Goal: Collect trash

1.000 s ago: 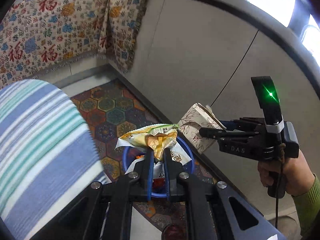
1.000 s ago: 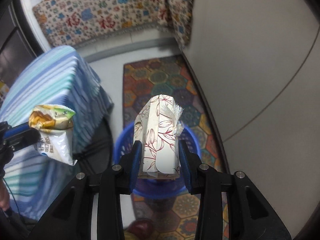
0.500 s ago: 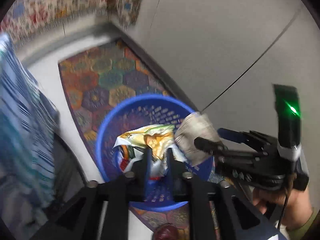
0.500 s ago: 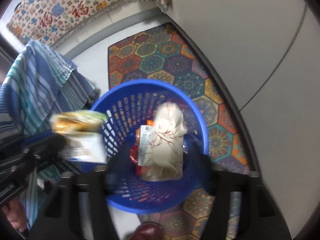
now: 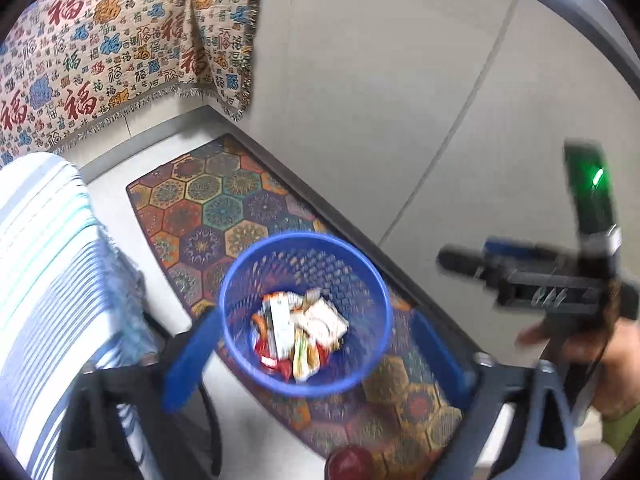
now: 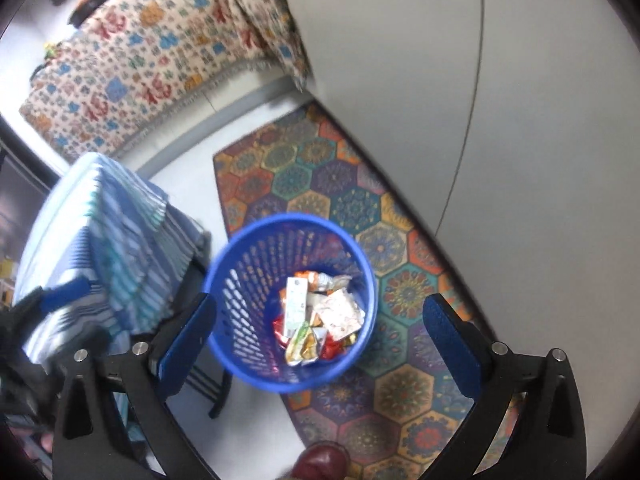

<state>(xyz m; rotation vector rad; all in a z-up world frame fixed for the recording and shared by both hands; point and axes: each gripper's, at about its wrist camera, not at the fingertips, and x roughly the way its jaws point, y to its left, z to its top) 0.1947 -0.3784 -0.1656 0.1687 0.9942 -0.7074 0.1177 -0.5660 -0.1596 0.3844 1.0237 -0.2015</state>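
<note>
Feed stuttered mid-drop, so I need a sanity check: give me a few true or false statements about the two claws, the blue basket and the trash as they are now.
1. The left claw is open and empty. True; its jaws have just been opening.
2. The right claw grips the floral carton. False: it is open and empty, and the floral carton lies in the basket.
3. The blue basket stands partly on the patterned rug. True.
4. The yellow snack wrapper lies on the rug. False: it is inside the basket.
5. The basket is tipped over. False: it stands upright.
</note>
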